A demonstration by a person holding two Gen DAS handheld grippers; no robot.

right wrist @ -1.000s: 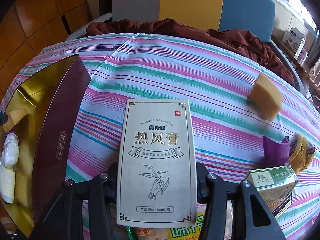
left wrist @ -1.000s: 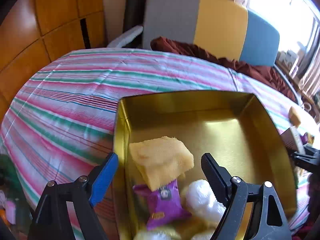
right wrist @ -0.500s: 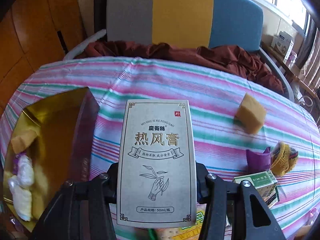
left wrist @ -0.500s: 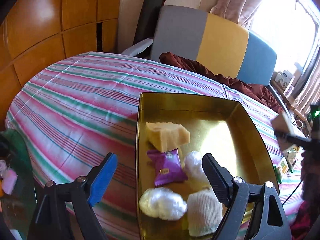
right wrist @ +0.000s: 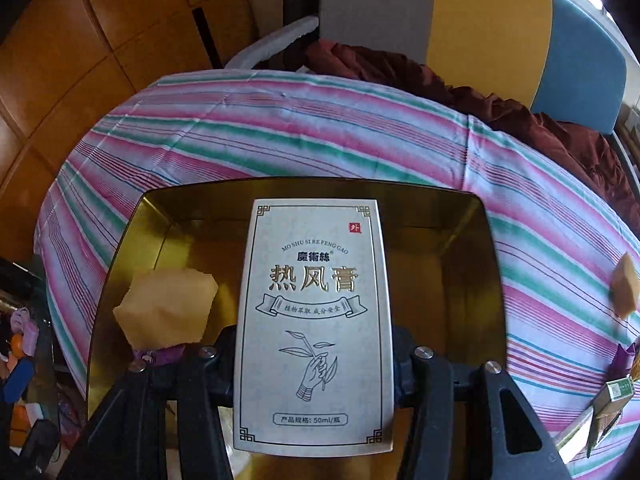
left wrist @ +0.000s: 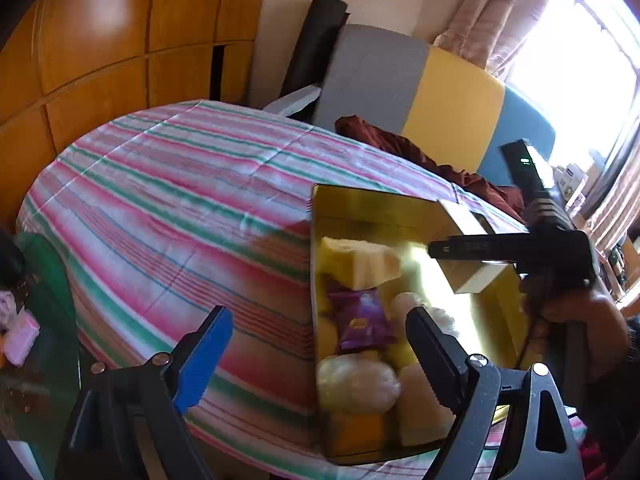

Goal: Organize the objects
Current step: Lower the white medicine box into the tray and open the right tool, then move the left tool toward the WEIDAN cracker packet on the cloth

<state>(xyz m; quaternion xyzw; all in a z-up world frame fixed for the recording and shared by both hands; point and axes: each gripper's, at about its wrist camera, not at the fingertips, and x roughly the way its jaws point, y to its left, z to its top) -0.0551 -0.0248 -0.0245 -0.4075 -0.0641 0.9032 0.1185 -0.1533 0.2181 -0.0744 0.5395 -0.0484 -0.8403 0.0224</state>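
My right gripper (right wrist: 314, 360) is shut on a white carton with gold Chinese lettering (right wrist: 314, 312), holding it upright over the open gold tin (right wrist: 304, 184). In the tin lie a yellow sponge block (right wrist: 168, 308) and a purple packet (right wrist: 160, 354). In the left wrist view the tin (left wrist: 376, 196) also holds the sponge block (left wrist: 356, 260), the purple packet (left wrist: 360, 320) and pale wrapped lumps (left wrist: 356, 380). The carton (left wrist: 480, 276) hangs above it in the right gripper (left wrist: 448, 248). My left gripper (left wrist: 316, 320) is open and empty, near the tin's left wall.
The tin sits on a bed with a pink and green striped cloth (left wrist: 180, 200). Another sponge block (right wrist: 624, 288) and a green carton (right wrist: 612, 396) lie at its right. A brown blanket (right wrist: 440, 76) and a grey, yellow and blue sofa back (left wrist: 440, 92) stand behind.
The right gripper has carried the carton leftward from the striped cloth to above the tin. The left gripper has drawn back, so the tin now lies further off and to the right in its view.
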